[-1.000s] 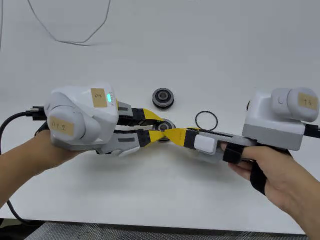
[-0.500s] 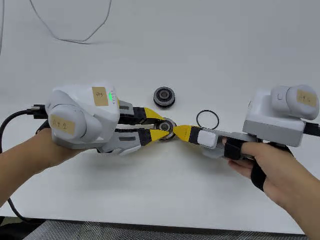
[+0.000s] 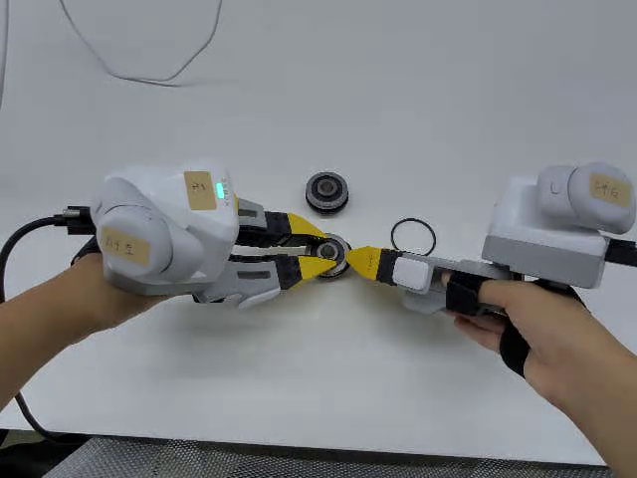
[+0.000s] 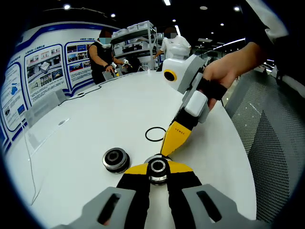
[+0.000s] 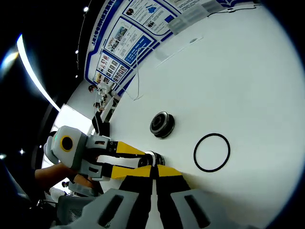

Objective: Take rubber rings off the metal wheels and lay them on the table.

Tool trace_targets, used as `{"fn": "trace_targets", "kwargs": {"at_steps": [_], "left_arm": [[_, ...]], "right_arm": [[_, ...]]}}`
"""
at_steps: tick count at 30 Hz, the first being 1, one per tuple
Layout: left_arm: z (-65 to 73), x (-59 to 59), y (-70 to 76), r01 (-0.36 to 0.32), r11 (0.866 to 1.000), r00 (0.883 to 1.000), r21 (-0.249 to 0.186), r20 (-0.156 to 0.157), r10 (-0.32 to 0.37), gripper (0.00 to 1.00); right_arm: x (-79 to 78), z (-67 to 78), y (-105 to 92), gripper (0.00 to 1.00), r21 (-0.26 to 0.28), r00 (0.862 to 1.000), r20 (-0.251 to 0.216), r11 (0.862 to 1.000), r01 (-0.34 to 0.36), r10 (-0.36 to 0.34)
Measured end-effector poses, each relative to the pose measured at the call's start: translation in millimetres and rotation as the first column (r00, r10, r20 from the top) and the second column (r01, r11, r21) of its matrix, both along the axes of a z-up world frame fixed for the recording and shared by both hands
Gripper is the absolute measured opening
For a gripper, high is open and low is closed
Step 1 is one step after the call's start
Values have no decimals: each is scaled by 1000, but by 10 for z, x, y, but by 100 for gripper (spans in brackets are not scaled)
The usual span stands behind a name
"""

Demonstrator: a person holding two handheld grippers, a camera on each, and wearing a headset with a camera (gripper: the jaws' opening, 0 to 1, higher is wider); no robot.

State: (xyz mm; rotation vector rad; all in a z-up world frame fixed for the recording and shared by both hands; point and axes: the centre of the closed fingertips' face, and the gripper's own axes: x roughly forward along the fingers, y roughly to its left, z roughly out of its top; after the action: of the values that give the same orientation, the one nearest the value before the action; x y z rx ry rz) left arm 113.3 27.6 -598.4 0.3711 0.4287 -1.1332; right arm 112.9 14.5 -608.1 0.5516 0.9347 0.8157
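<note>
- Your left gripper (image 3: 317, 251) is pinching a metal wheel (image 4: 157, 169) between its yellow tips. The wheel is low over the table (image 3: 418, 90). I cannot tell if it touches.
- Your right gripper (image 3: 358, 261) has its tips pressed together. They touch the right edge of that wheel.
- The rubber ring on the wheel is too small to see, so I cannot tell if the tips have caught it.
- I think the step now is pulling that ring off.
- Keep your left squeeze firm, so the wheel does not spin or slip.
- Bite only the rubber at the rim, not the metal.
- Pull slowly to your right and let the ring stretch and roll over the edge.
- If the tips slide off, open them a little and bite again.
- Lay the ring flat beside the loose rubber ring (image 3: 412, 238), which lies on the table near your right gripper. Do not drop it on top.
- The other metal wheel (image 3: 324, 193) sits on the table behind, apart from both grippers. It looks like the next one.
- One second ago your right tips reached farther across, over the lower left tip. Now they have drawn back to the wheel's right edge.
- The left gripper, both wheels and the loose ring are where they were.
</note>
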Motion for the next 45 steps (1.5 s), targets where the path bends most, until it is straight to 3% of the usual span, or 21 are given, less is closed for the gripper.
{"fn": "trace_targets", "kwargs": {"at_steps": [8,13,30,45], "left_arm": [[3,-2,-1,-2,1000,1000,1,1,2,13],[2,0,1,3,1000,1000,11,9,-3,13],[-27,18,20,1,1000,1000,18,10,-1,12],[-39,19,26,7,1000,1000,20,11,-8,12]], "right_arm": [[2,2,-7,2,2,1000,-16,1000,2,-2],[-2,-2,-9,1,-8,998,-63,1000,26,-27],[-19,52,12,0,9,997,-58,999,44,-43],[-32,78,40,0,11,999,-36,1000,17,-17]]}}
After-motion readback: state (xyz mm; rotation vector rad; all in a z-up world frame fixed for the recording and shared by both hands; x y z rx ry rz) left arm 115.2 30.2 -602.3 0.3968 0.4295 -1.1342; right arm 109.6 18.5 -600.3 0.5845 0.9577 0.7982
